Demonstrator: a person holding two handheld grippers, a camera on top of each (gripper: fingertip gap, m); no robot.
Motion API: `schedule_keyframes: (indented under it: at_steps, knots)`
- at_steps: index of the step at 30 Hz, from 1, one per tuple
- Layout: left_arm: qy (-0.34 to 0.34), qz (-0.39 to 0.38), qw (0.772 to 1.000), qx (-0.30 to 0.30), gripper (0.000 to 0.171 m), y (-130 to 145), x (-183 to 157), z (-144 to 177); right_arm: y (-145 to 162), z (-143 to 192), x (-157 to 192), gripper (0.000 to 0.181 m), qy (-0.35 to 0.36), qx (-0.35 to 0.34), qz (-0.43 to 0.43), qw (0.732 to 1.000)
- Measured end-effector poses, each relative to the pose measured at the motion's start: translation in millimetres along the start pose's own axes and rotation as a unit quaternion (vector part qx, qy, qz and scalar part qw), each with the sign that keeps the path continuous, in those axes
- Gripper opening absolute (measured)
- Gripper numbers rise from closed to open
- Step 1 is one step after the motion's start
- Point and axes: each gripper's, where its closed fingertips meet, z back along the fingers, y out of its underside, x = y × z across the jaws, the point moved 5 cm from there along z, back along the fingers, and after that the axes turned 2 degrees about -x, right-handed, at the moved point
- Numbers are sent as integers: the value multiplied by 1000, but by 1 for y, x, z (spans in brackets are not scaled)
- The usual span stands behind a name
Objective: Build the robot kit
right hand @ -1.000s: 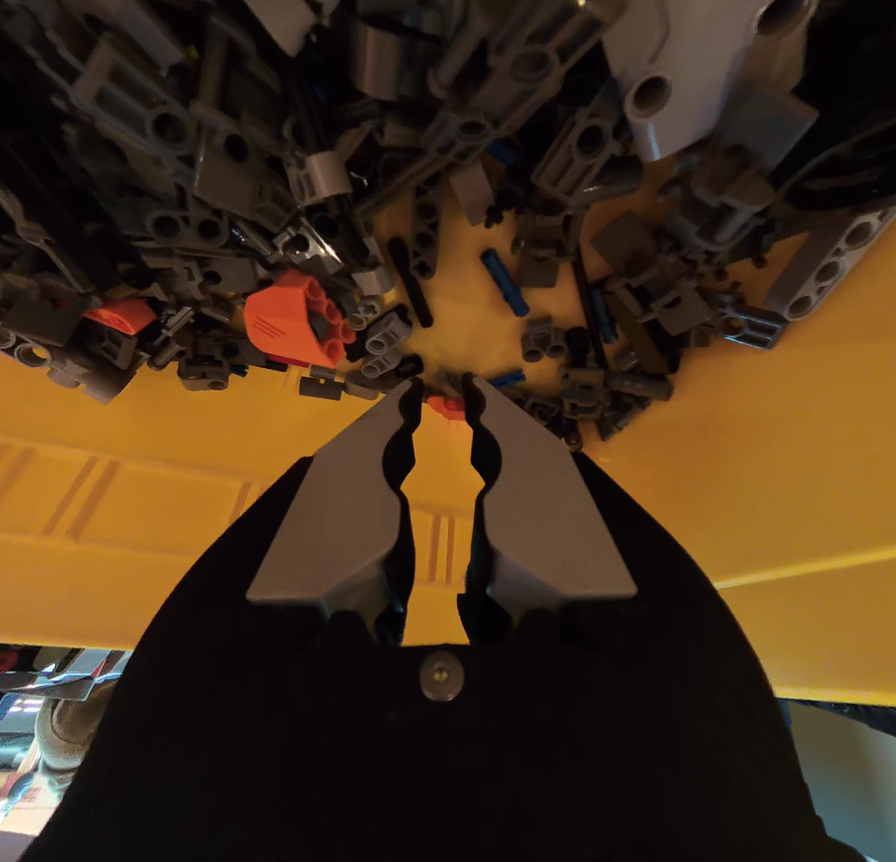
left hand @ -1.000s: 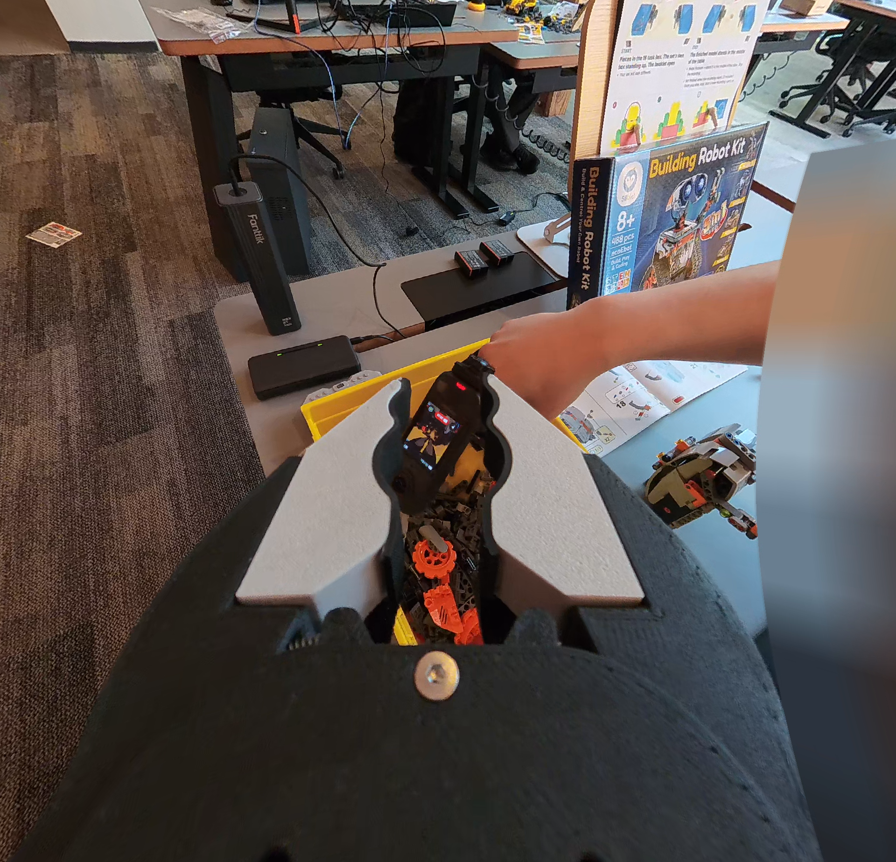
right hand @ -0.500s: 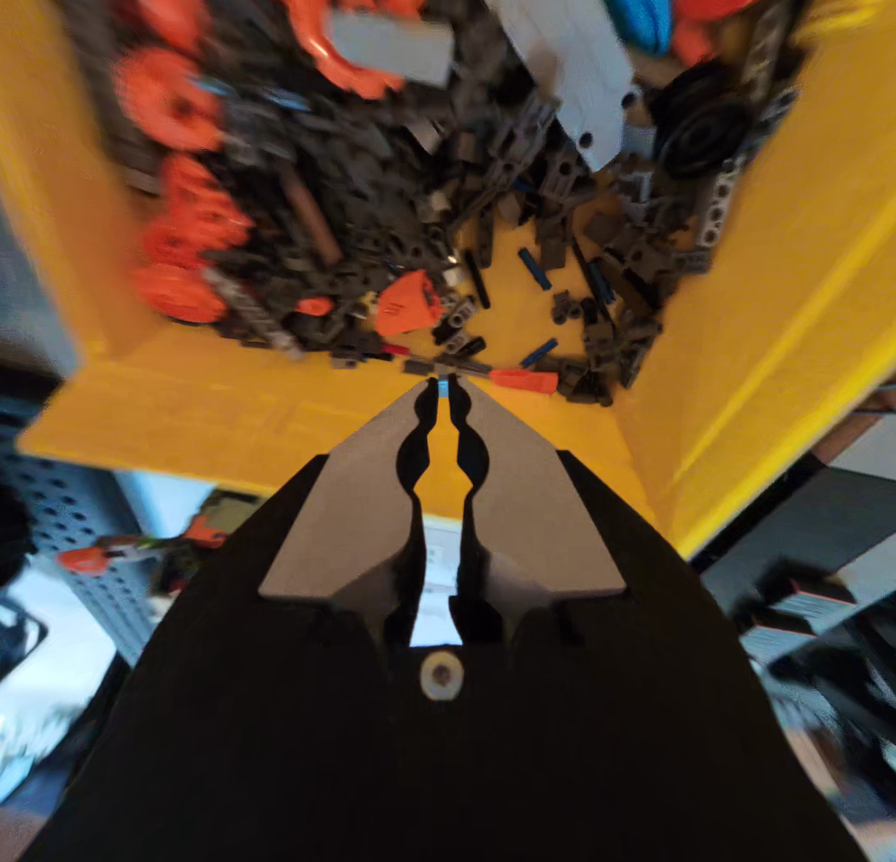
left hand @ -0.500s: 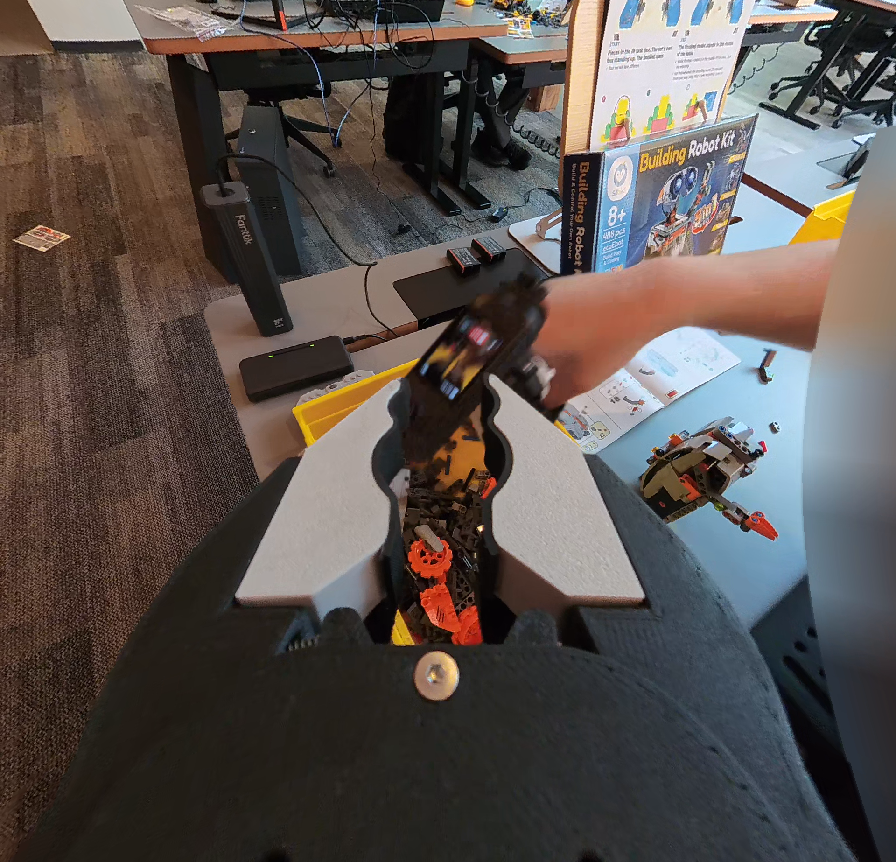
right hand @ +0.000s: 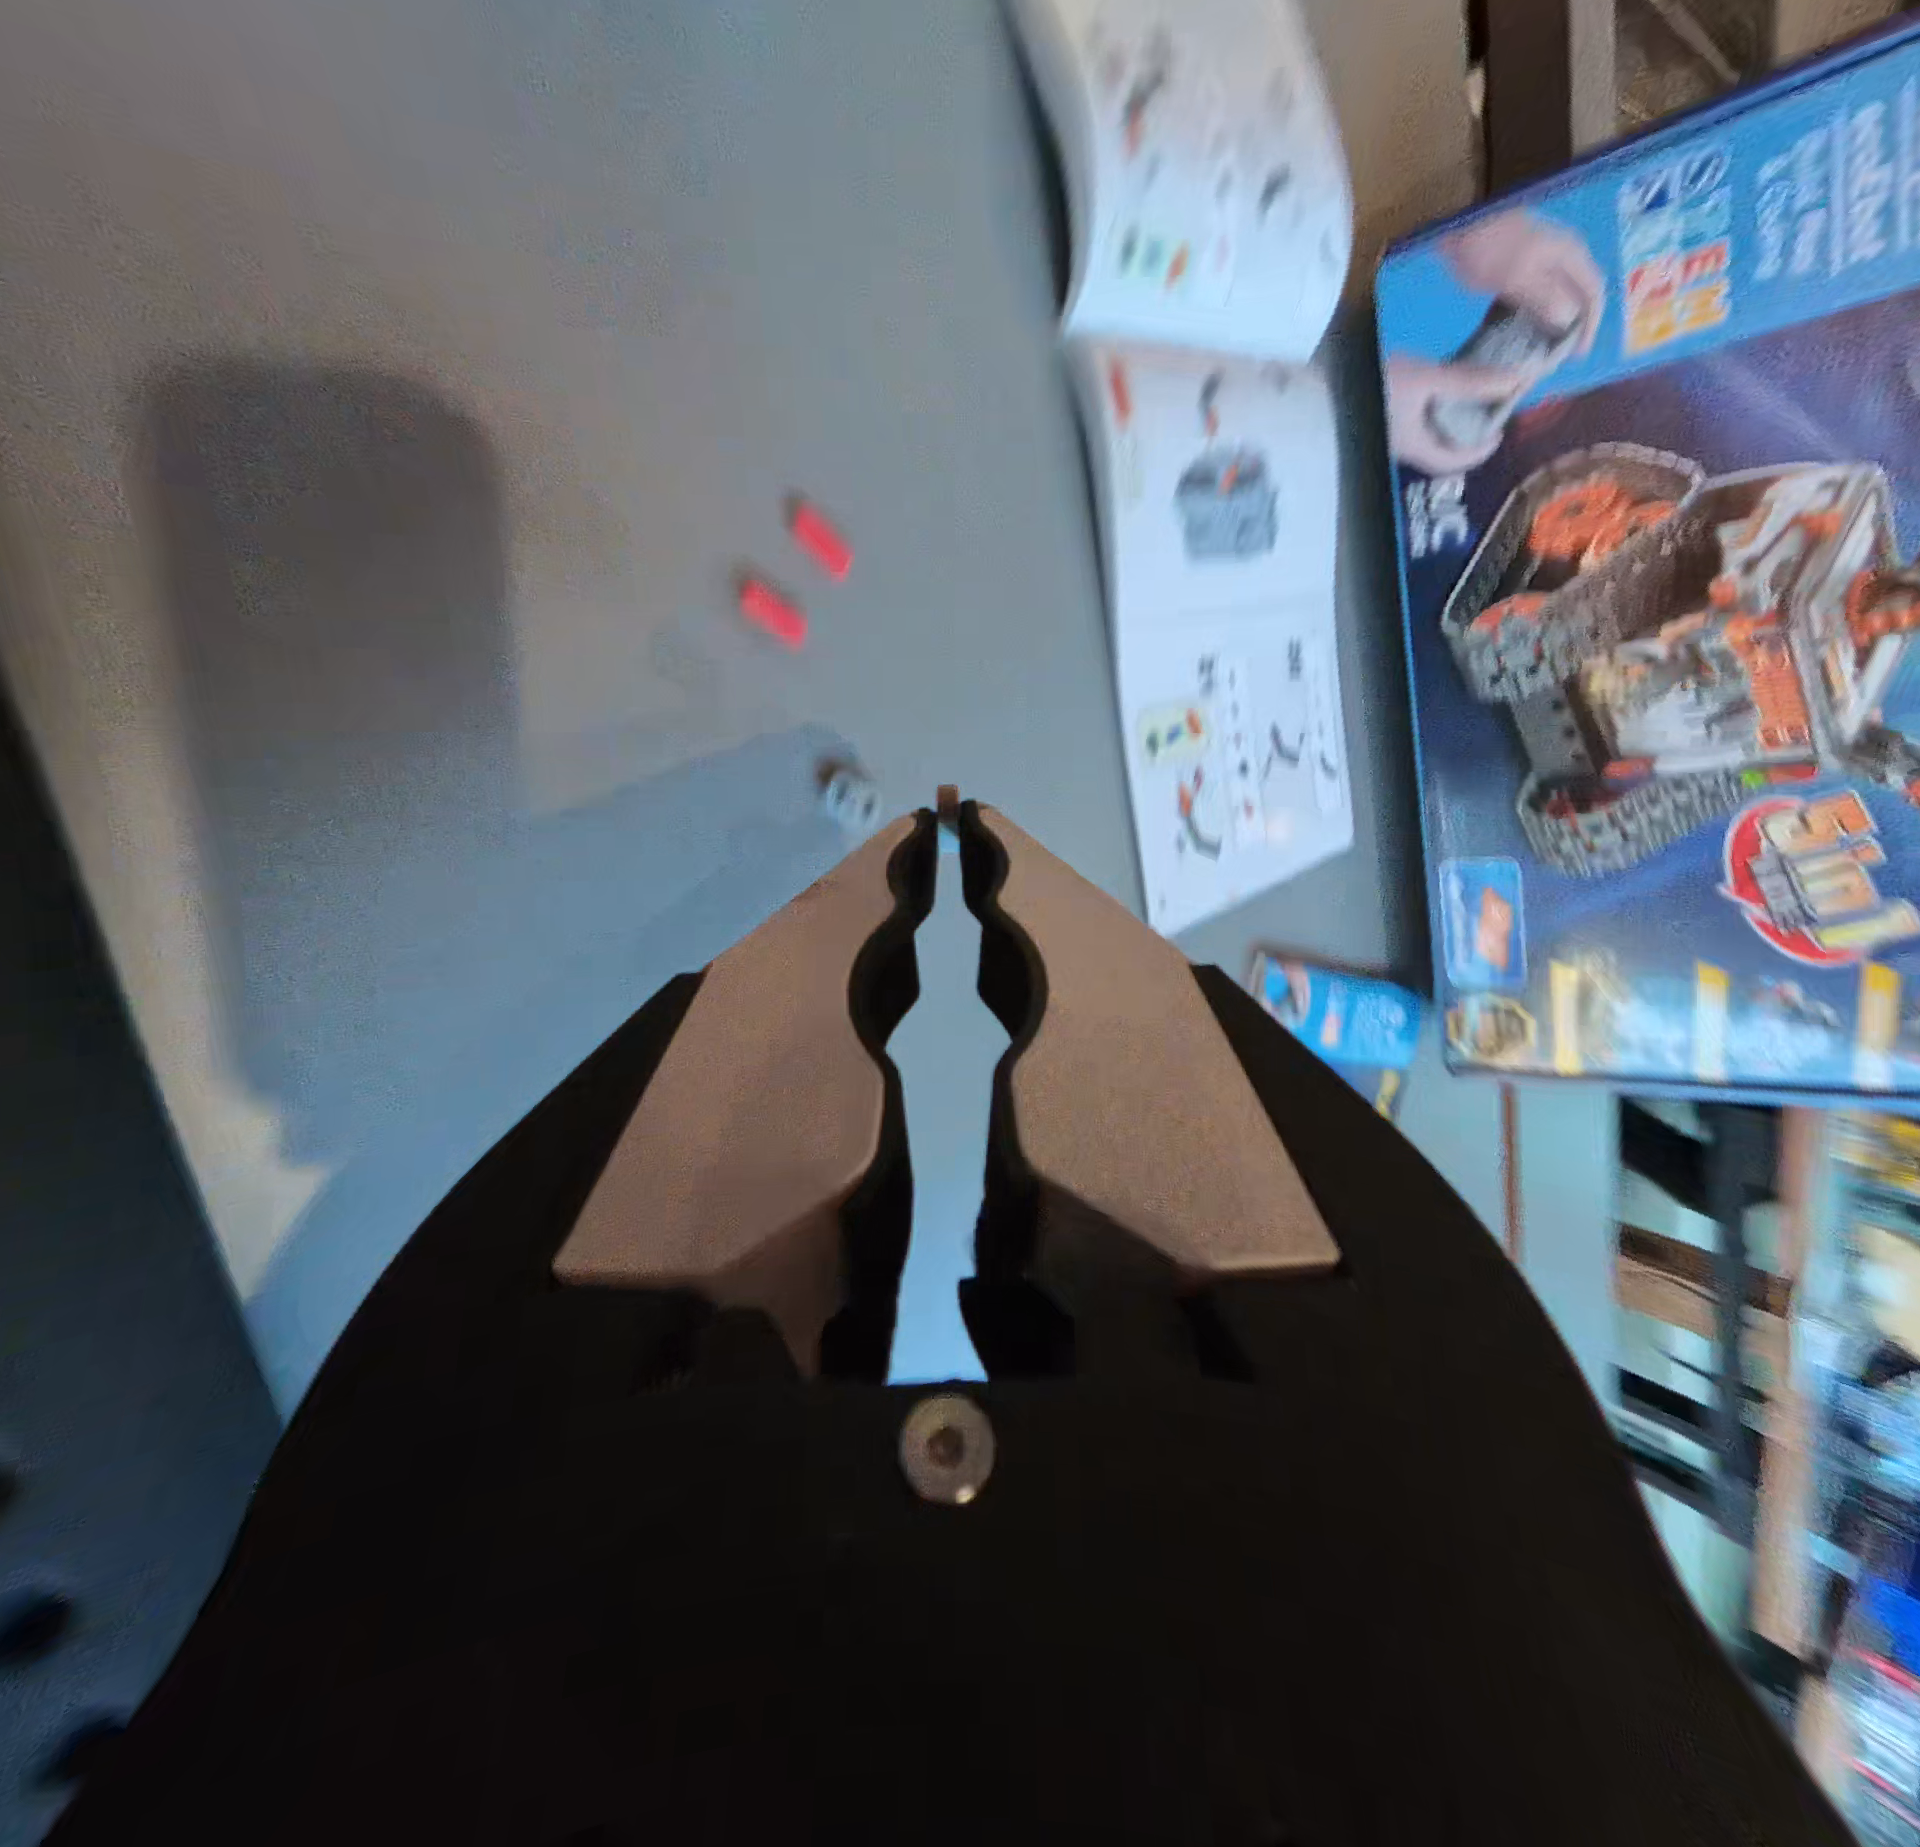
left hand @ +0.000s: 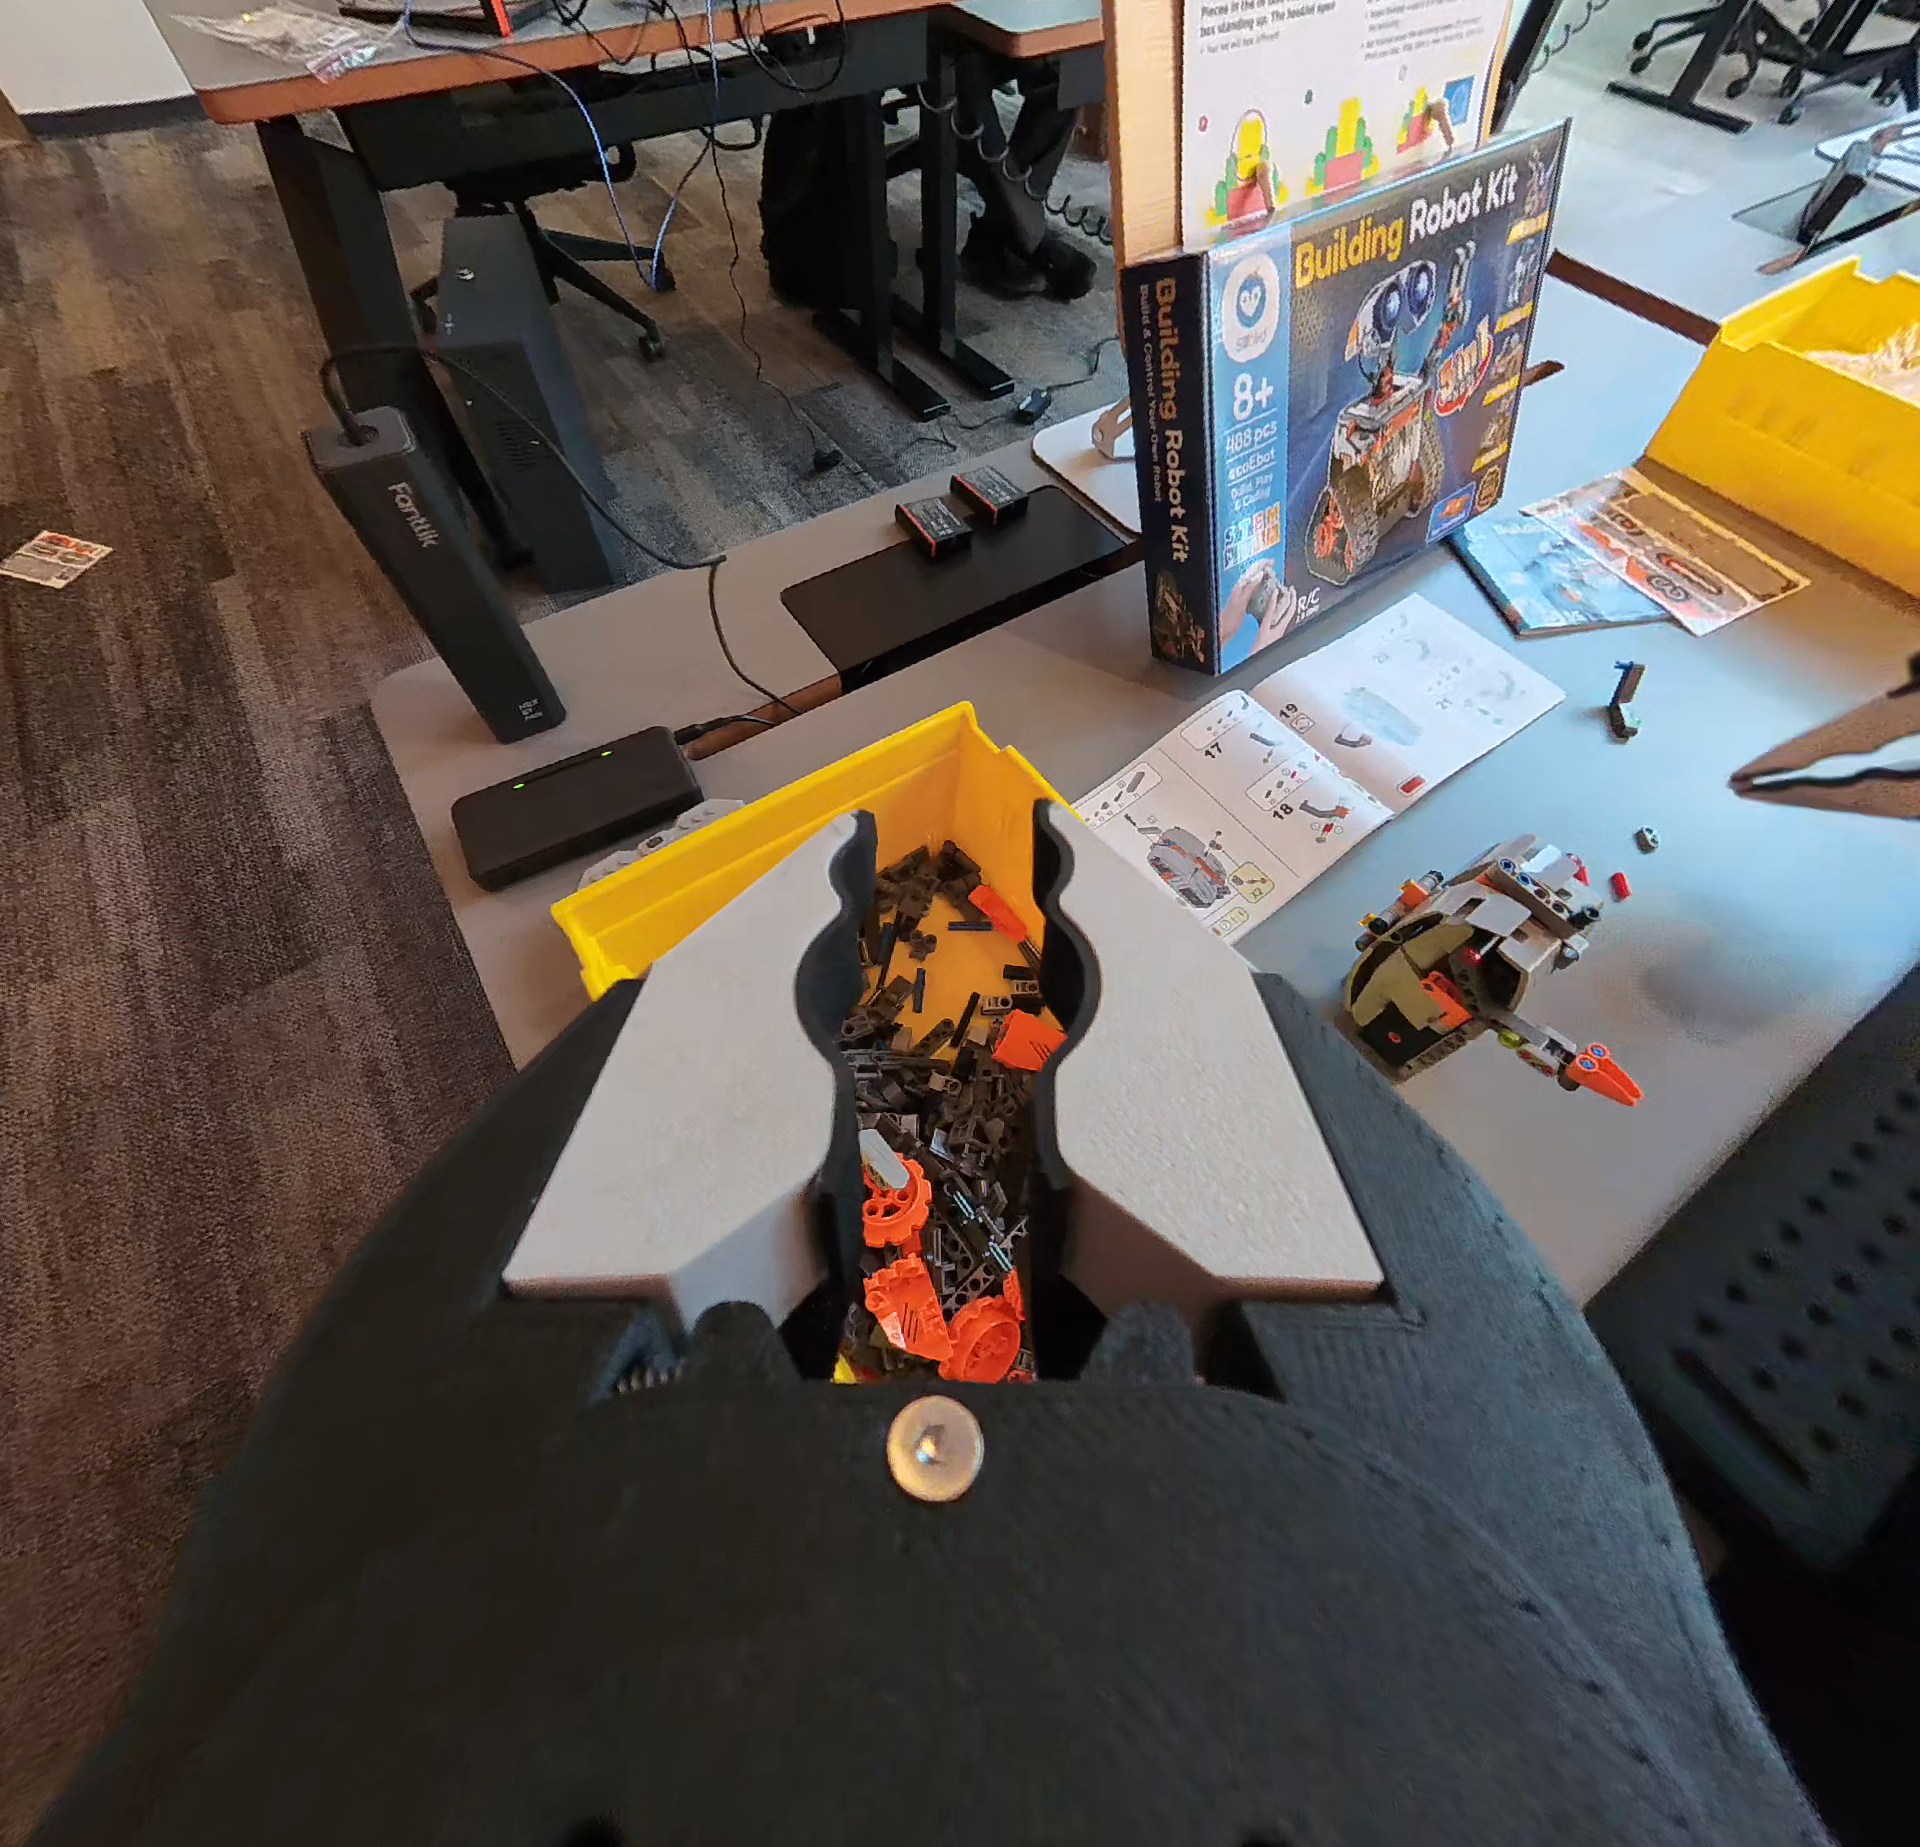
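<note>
Grey wedge-shaped fingers with wavy black inner edges make up the left gripper, which hangs with its jaws apart and empty above a yellow plastic bin. Inside the bin lies a loose heap of small building pieces, mostly dark grey pins and beams with some orange gears and wedges near the gripper's base. The bin stands on a smooth grey table, close to its left edge. Just beside the bin, an open instruction booklet lies flat, and behind that a glossy blue cardboard kit box stands upright. A half-built model in grey, olive and orange sits on the table right of the bin. A flat black device with small green lights lies beside the bin's far left corner.

At the right edge of the left wrist view, the right gripper shows as a blurred pointed tip over the table. Its own view is blurred too: the right gripper has its fingers nearly together, pinching a tiny piece at the very tips, its colour hard to tell. Below it on the table lie two small red pegs side by side and a small grey connector near the fingertips.
</note>
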Motion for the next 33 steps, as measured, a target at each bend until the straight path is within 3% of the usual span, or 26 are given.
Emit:
schedule_keyframes:
  at_steps: [3,8,15,19,22,26,33]
  knots:
    - [-4,-6,1000,12,27,1,-6,-8,18,-8,23,4,26,24,65,997]
    - [-4,-31,999,38,27,4,-15,-21,17,-26,28,4,26,44,157,986]
    - [5,-40,999,24,25,0,-19,-22,20,-25,28,12,-36,55,133,989]
    - [0,-35,999,15,25,-2,-17,-17,22,-17,30,19,-80,53,64,993]
    - [-1,-34,999,13,26,-2,-16,-15,28,-16,19,23,-86,34,-80,993]
    - [1,-36,999,12,26,-2,-17,-13,30,-18,18,31,-137,-23,-289,947]
    - [3,-36,999,20,27,0,-17,-15,37,-26,21,24,-144,-31,-305,941]
